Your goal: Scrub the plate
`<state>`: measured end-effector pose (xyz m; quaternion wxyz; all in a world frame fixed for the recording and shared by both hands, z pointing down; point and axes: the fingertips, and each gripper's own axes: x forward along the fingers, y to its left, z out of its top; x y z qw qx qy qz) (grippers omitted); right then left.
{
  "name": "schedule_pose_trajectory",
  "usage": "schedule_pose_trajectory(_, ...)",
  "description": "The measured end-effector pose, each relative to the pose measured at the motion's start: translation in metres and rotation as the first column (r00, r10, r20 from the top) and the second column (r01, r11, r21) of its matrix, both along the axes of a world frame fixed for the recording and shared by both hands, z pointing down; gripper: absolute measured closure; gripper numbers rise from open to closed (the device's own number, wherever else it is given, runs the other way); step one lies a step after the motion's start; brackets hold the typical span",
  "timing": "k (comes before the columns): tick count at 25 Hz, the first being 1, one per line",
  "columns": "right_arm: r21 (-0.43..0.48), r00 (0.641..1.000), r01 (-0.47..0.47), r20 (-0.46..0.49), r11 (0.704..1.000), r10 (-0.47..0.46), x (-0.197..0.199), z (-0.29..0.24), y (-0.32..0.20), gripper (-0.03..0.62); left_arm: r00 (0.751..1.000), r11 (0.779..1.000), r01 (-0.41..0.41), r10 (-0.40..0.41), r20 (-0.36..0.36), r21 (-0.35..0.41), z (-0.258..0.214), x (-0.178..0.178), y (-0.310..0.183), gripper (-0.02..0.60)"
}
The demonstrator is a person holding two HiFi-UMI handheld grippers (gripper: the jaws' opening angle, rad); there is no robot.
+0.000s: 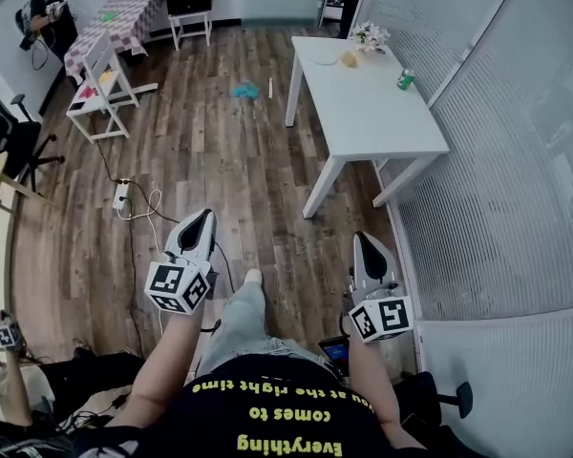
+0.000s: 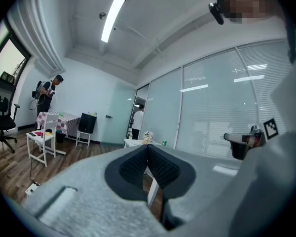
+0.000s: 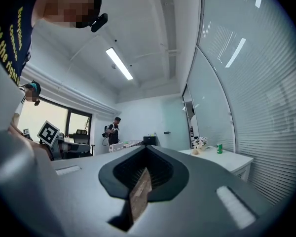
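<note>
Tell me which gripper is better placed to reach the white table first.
Right, probably. The white table stands ahead to the right, on the same side as the right gripper; the left gripper is farther from it. Both are shut, empty, well short of it.

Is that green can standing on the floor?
No, the green can stands on the white table, near its right edge in the head view.

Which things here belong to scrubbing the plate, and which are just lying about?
Job: left gripper, right gripper, both shut; white table; yellowish thing on it, perhaps a sponge.
Lying about: green can, flowers, power strip, blue scrap on floor.
</note>
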<state>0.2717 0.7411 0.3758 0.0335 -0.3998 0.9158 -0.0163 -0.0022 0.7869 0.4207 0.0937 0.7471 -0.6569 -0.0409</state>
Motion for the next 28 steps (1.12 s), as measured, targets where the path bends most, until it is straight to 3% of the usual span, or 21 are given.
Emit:
schedule_pose_trajectory(6,0.005,1.0,-0.007,-0.001,1.0,0.007,-0.031,-0.003,-0.062,0.588,0.998,0.999,-0.025,0.027,-0.049,0.03,-0.007,-0.028,-0.063,0.58)
schedule_pose_trajectory(11,-0.004,1.0,-0.031,0.002,0.999,0.031,-0.052,-0.002,-0.105,0.588,0.998,0.997,-0.058,0.058,-0.011,0.044,-0.018,-0.049,-0.109,0.58)
schedule_pose_trajectory(28,-0.004,0.997,-0.08,0.005,0.997,0.08,-0.116,-0.009,-0.222,0.588,0.994,0.994,-0.107,0.108,-0.021,0.015,-0.012,-0.115,-0.234,0.581)
